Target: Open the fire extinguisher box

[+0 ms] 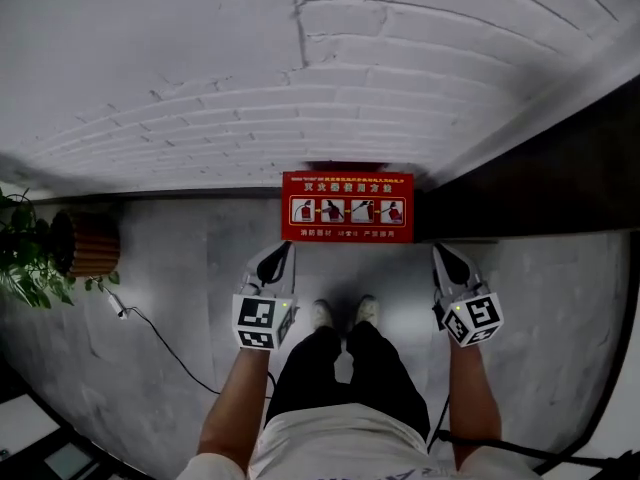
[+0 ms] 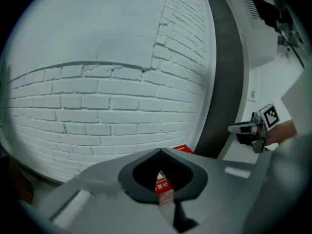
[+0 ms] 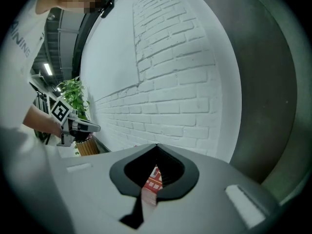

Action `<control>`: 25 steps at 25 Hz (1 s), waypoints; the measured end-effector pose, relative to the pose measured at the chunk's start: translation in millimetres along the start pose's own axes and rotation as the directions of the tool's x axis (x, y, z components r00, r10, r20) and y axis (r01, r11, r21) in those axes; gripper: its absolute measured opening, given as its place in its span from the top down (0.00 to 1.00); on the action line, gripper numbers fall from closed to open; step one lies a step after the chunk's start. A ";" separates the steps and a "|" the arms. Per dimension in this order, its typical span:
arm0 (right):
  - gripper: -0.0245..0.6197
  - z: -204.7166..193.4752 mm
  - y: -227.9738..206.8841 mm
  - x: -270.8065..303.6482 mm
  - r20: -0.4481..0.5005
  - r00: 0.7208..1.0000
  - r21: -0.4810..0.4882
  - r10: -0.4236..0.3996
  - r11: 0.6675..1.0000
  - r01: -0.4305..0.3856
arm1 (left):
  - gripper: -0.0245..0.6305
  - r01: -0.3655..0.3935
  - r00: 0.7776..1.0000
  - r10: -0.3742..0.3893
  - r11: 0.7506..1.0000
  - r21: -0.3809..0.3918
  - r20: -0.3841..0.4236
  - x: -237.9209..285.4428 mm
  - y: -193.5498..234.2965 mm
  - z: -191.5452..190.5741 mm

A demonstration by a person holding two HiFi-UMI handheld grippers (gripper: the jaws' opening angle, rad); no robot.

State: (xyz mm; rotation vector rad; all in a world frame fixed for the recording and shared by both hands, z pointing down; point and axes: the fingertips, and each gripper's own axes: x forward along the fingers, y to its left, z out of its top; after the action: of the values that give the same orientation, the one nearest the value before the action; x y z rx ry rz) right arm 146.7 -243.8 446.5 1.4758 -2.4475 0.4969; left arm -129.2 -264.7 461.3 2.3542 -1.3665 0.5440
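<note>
Extinguisher box (image 1: 347, 206) ahead, between left tongs (image 1: 286, 250) and right tongs (image 1: 439, 252); both closed, empty.

The left gripper (image 1: 283, 253) and the right gripper (image 1: 441, 256) each had a pale grey body with black-lined jaws tapering to a point. Behind each one's jaws sat a marker cube (image 1: 264, 322) of black-and-white squares with a small green light. Between the grippers, the person wore white shoes (image 1: 321, 314), black trousers (image 1: 340, 368) and a light top (image 1: 330, 443).
</note>
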 end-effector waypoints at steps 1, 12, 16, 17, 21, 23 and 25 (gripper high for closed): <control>0.95 -11.5 -2.9 2.5 -0.007 1.000 0.001 0.003 1.000 -0.003 | 0.96 -0.004 1.000 0.004 1.000 0.009 0.006 6.1 1.0 -7.1; 0.95 -119.5 -33.9 42.0 -0.007 1.000 0.030 -0.024 0.999 0.024 | 0.96 -0.007 1.000 0.007 0.999 0.035 -0.005 64.0 -3.2 -109.6; 0.95 -153.1 -31.4 49.6 -0.008 1.000 0.021 -0.005 1.000 0.005 | 0.96 -0.002 1.000 0.002 1.000 0.031 -0.003 77.2 -6.4 -135.3; 0.95 -161.0 -31.7 50.7 -0.008 1.000 0.023 -0.001 1.000 0.001 | 0.96 0.000 1.000 0.000 0.999 0.034 -0.001 80.4 -6.0 -141.7; 0.95 -189.9 -38.9 56.0 -0.028 1.000 0.013 -0.001 1.000 0.001 | 0.96 -0.012 1.000 0.012 1.000 0.016 -0.010 90.5 -2.7 -159.2; 0.95 -198.6 -45.5 58.8 -0.041 0.999 0.016 -0.009 1.000 0.010 | 0.96 -0.007 1.000 0.007 1.000 0.010 -0.021 92.8 -3.9 -169.2; 0.93 -201.2 -49.4 62.9 -0.047 0.999 0.021 0.001 1.000 0.000 | 0.96 0.000 0.999 0.000 1.000 0.000 -0.038 94.0 -7.5 -174.9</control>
State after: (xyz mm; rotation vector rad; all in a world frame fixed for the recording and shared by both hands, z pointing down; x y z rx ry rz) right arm 167.4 -234.1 661.8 1.4548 -2.4144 0.5525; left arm -105.1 -244.9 657.5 2.3316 -1.3501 0.5867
